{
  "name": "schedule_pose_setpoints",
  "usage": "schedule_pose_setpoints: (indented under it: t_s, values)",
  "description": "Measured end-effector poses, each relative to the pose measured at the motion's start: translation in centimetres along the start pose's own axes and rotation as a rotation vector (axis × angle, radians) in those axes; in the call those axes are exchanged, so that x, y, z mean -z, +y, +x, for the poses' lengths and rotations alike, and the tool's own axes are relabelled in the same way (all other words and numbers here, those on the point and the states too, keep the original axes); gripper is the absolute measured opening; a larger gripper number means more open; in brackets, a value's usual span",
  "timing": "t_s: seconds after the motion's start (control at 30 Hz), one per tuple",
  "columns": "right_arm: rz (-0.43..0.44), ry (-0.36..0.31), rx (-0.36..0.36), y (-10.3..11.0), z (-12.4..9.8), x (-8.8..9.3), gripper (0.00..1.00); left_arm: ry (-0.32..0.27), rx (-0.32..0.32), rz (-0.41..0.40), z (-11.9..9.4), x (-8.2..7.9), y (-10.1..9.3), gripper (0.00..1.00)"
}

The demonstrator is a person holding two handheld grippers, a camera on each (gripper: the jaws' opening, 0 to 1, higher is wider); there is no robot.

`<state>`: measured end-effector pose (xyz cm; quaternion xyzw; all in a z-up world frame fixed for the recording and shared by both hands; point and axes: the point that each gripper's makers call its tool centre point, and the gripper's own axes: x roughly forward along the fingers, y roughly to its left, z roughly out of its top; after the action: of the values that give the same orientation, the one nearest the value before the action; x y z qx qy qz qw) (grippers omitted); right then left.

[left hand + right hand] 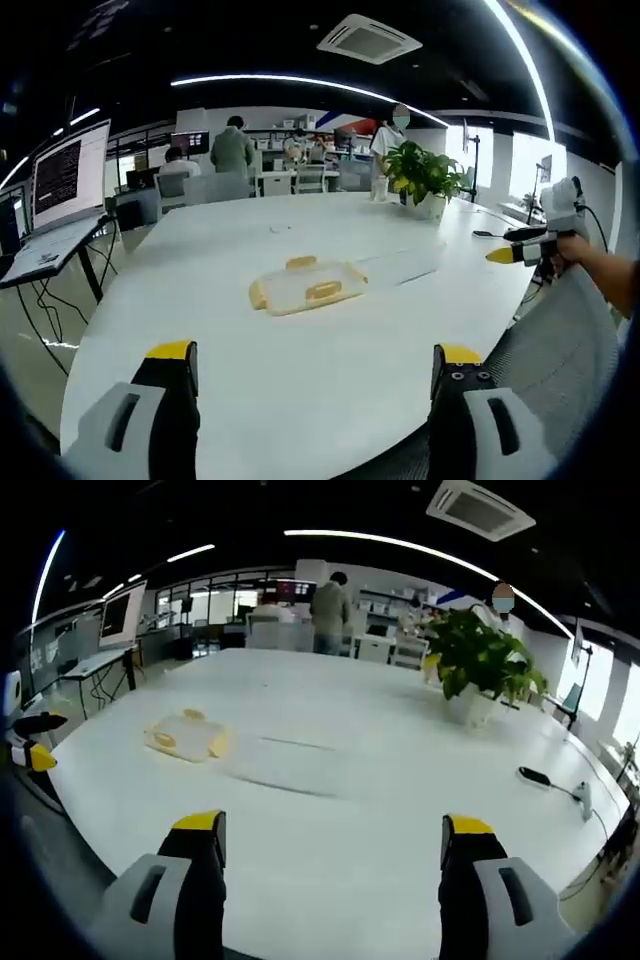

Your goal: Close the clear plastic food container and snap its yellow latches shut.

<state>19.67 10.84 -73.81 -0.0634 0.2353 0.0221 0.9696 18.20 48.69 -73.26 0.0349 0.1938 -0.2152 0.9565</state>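
Clear plastic food container (306, 286) with yellow latches (322, 291) lies ahead of my left gripper (314, 372), jaws spread, nearer the white table's (300, 380) near edge, long axis crosswise. From my right gripper (331, 844), also spread, it sits far left; left is nearer.

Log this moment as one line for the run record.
left gripper: open, empty | right gripper: open, empty | food container: on white table, untouched | yellow latches: state unclear
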Motion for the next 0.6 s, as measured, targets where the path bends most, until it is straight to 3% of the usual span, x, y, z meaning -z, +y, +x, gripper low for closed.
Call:
schedule_pose_setpoints:
  t_s: [0.6]
  values:
    - [0.016,-0.013,-0.03,0.53,0.06,-0.1,0.85,0.01,-0.006,0.008,-0.01,0.33,0.16,0.93]
